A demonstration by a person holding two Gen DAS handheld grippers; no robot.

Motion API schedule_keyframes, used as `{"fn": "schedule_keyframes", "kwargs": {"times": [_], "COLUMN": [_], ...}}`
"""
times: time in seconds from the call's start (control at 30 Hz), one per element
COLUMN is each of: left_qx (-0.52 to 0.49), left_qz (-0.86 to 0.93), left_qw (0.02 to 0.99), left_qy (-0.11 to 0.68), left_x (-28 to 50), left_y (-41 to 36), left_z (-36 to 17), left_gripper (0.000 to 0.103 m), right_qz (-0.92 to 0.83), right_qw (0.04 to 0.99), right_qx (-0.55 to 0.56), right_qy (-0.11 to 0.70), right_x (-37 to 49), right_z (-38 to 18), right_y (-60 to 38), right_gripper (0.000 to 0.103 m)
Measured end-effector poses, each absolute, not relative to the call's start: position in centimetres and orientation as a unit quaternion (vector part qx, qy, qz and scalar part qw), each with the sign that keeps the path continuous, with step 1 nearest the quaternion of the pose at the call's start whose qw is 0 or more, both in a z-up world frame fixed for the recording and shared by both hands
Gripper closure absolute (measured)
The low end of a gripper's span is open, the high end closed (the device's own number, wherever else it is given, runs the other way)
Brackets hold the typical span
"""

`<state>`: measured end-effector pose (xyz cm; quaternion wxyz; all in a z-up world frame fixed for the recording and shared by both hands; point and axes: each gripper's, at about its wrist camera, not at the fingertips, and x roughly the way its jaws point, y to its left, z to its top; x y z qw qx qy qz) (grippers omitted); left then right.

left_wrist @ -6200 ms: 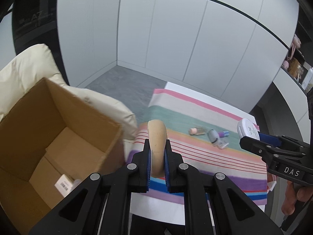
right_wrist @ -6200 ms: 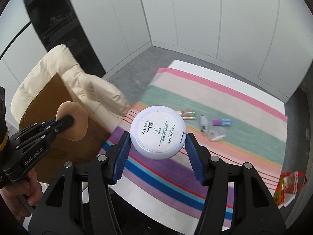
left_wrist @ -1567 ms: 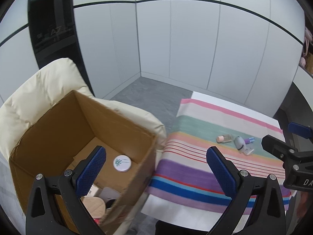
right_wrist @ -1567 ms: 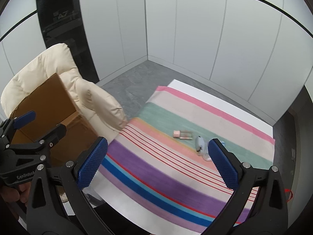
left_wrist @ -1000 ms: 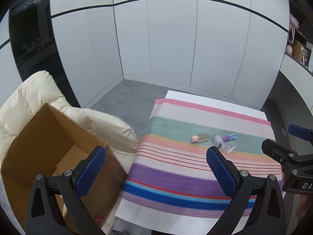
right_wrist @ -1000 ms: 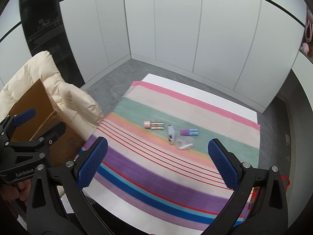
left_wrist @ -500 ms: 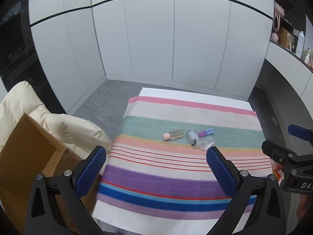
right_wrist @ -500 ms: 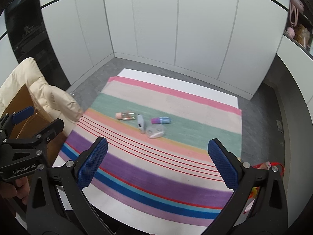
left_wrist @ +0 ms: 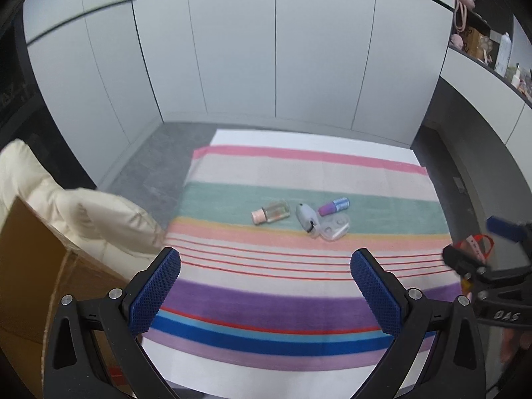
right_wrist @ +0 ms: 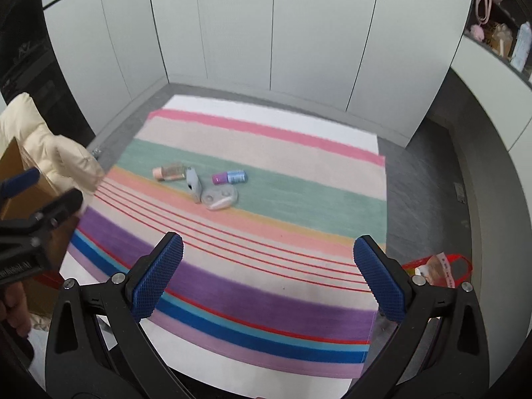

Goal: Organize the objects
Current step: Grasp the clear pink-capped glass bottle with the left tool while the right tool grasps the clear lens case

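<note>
My left gripper (left_wrist: 265,286): jaws spread wide, nothing held. My right gripper (right_wrist: 268,272): likewise, level alongside.

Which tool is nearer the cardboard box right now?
Left. The left tool hangs open right beside the cardboard box; the right tool, also open, is farther across the striped cloth.

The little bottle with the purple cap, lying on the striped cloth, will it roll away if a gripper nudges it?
Probably. The bottle lies on its side and looks round, so a sideways push could roll it. The striped cloth looks soft, which may slow it. It seems small and light, so a gentle grip should do.
</note>
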<state>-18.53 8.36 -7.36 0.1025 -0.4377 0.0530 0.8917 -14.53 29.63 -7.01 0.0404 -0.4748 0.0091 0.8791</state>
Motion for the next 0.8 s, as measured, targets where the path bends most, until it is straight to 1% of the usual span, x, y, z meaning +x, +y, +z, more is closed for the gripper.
{"fn": "schedule_keyframes", "kwargs": {"times": [0.07,0.27,0.43,0.5,0.6,0.7,0.77,0.8], "left_qx": [-0.433,-0.456,-0.479,-0.491,-0.507,-0.509,-0.511,-0.513], "left_qz": [0.894,0.879,0.866,0.858,0.85,0.846,0.844,0.843], "left_qw": [0.101,0.094,0.104,0.107,0.111,0.121,0.124,0.127], "left_qy": [0.058,0.102,0.101,0.1,0.087,0.099,0.099,0.099], "left_x": [-19.0,-22.2,-25.3,-26.7,-28.6,-30.2,-31.3,-31.9], "left_y": [8.2,8.6,8.4,8.6,9.0,10.0,10.4,10.6], "left_z": [-7.8,-11.8,-15.9,-17.6,-19.8,-21.5,-22.3,-22.7], "left_gripper": [0.0,0.001,0.001,0.005,0.005,0.006,0.007,0.009], "right_qz": [0.874,0.865,0.854,0.852,0.848,0.842,0.842,0.842], "right_qw": [0.033,0.009,-0.011,-0.017,-0.021,-0.029,-0.032,-0.032], "right_qx": [-0.484,-0.501,-0.52,-0.524,-0.53,-0.539,-0.539,-0.538], "right_qy": [0.016,0.019,0.009,0.006,0.0,0.006,-0.003,-0.009], "right_x": [-15.0,-18.1,-21.2,-22.5,-24.4,-26.3,-27.3,-27.6], "right_z": [-8.1,-12.4,-16.3,-17.7,-20.2,-22.3,-23.2,-23.5], "right_y": [29.9,29.4,28.0,27.5,26.8,26.4,26.1,26.0], "right_gripper": [0.0,0.0,0.0,0.0,0.0,0.0,0.002,0.003]}}
